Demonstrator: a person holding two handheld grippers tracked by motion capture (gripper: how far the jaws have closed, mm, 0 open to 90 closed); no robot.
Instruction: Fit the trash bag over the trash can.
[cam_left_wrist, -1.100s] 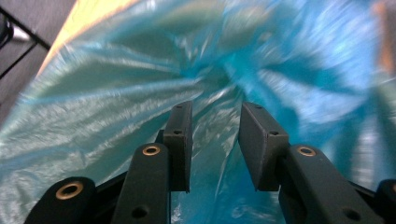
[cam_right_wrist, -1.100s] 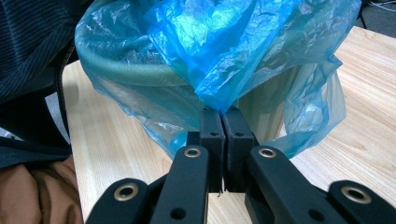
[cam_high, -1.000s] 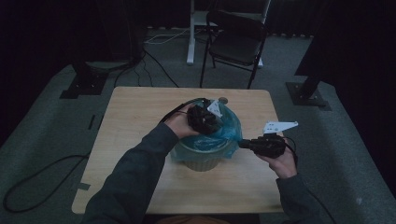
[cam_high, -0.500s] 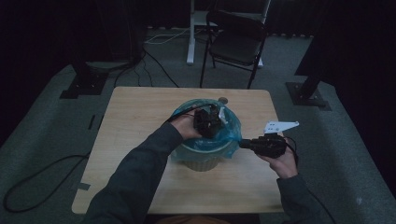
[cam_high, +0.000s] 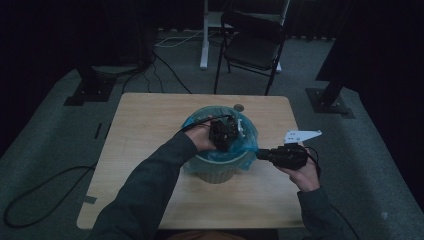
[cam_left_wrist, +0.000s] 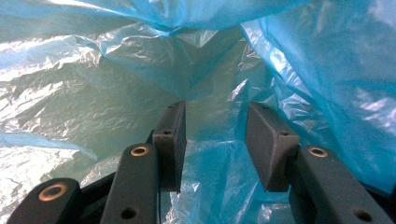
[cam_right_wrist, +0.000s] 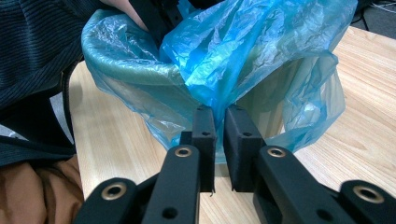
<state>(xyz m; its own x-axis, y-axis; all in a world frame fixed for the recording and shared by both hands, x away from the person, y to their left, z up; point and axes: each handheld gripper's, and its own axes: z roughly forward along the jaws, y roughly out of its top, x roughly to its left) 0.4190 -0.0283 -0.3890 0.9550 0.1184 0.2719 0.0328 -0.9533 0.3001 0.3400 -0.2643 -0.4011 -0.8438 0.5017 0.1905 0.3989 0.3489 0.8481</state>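
Note:
A pale bin (cam_high: 215, 171) lined with a blue plastic bag (cam_high: 248, 138) stands in the middle of the wooden table (cam_high: 150, 120). My left gripper (cam_high: 223, 134) points down into the bin's mouth. In the left gripper view it (cam_left_wrist: 215, 140) stands open, with the crinkled bag (cam_left_wrist: 93, 93) all around and nothing between the jaws. My right gripper (cam_high: 260, 154) is at the bin's right side. In the right gripper view it (cam_right_wrist: 219, 126) is shut on a gathered fold of the bag (cam_right_wrist: 261, 46), just outside the bin's rim (cam_right_wrist: 135, 70).
A small round object (cam_high: 239, 107) lies on the table behind the bin. A black folding chair (cam_high: 252, 45) stands beyond the table's far edge. Cables (cam_high: 30, 200) run over the floor on the left. Bare tabletop (cam_right_wrist: 369, 93) lies on both sides of the bin.
My left gripper has turned and dipped lower into the bag-lined bin, a little to the right. The right gripper has kept its place and its hold.

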